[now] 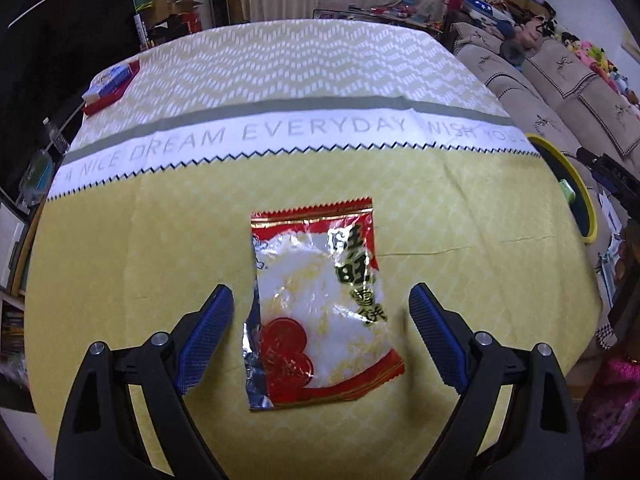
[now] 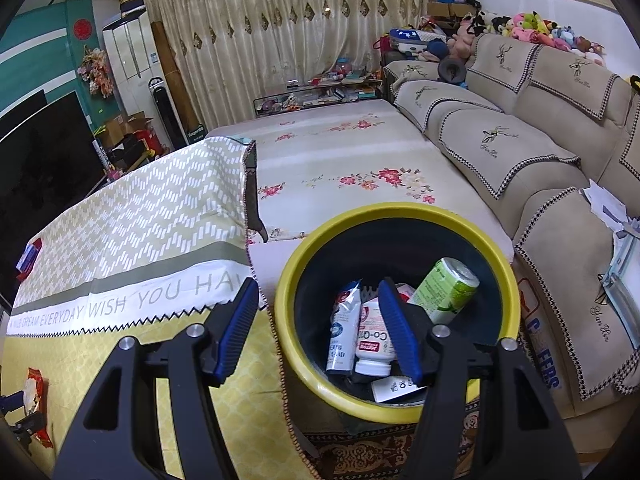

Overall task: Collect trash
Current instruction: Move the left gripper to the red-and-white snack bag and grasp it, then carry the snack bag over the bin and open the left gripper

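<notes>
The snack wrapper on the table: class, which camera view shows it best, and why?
The left wrist view. The snack wrapper lies whole and centred there, between the open left gripper fingers. The right wrist view catches only a sliver of it at the left edge.

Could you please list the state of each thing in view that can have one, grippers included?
Snack wrapper: torn open, lying flat on the tablecloth, not gripped.
Left gripper: open, fingers either side of the wrapper.
Right gripper: open, empty, over the bin's near rim.
Trash bin: upright, uncovered, partly filled.
Green can: in the bin, tilted.
White bottle: in the bin, cap end toward the camera.
Tablecloth: spread, slightly creased.
</notes>
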A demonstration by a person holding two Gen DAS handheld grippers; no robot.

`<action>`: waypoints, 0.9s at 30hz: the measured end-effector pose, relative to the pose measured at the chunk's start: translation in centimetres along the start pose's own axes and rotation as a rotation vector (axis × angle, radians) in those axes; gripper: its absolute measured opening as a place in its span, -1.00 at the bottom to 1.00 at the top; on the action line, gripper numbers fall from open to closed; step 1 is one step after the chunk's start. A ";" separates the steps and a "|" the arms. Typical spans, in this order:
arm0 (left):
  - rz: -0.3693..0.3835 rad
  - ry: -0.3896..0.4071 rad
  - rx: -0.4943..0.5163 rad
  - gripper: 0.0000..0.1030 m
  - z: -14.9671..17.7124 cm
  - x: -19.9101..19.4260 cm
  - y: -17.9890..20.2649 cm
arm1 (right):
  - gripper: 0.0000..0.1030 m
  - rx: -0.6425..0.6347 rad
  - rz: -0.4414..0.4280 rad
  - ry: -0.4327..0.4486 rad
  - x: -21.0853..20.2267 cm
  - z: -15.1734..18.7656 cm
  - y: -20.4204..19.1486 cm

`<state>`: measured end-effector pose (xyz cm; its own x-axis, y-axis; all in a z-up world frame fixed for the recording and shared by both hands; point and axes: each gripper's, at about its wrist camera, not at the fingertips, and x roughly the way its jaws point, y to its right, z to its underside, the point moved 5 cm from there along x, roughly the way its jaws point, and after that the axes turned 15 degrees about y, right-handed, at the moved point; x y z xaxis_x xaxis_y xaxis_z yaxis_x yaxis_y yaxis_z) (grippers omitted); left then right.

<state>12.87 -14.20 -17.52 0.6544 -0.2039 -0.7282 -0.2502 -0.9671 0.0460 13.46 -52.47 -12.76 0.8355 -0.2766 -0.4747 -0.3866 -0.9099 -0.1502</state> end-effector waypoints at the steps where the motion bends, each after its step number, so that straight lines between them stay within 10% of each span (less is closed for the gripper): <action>1: -0.009 0.004 0.007 0.69 0.1 0.2 0.1 | 0.15 -0.005 -0.002 0.000 -0.1 0.0 -0.1; 11: -0.011 0.019 0.084 0.01 0.3 -0.4 0.5 | 0.16 0.000 -0.008 0.007 -0.7 -0.2 0.0; 27: 0.120 0.143 0.230 -0.04 -5.9 -0.9 8.0 | 0.17 0.014 0.034 0.052 -3.0 -1.6 3.7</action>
<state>14.49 -22.67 -12.53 0.7005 -0.3496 -0.6221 -0.4760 -0.8784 -0.0424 10.18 -55.48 -10.50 0.8411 -0.3231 -0.4337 -0.4198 -0.8957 -0.1468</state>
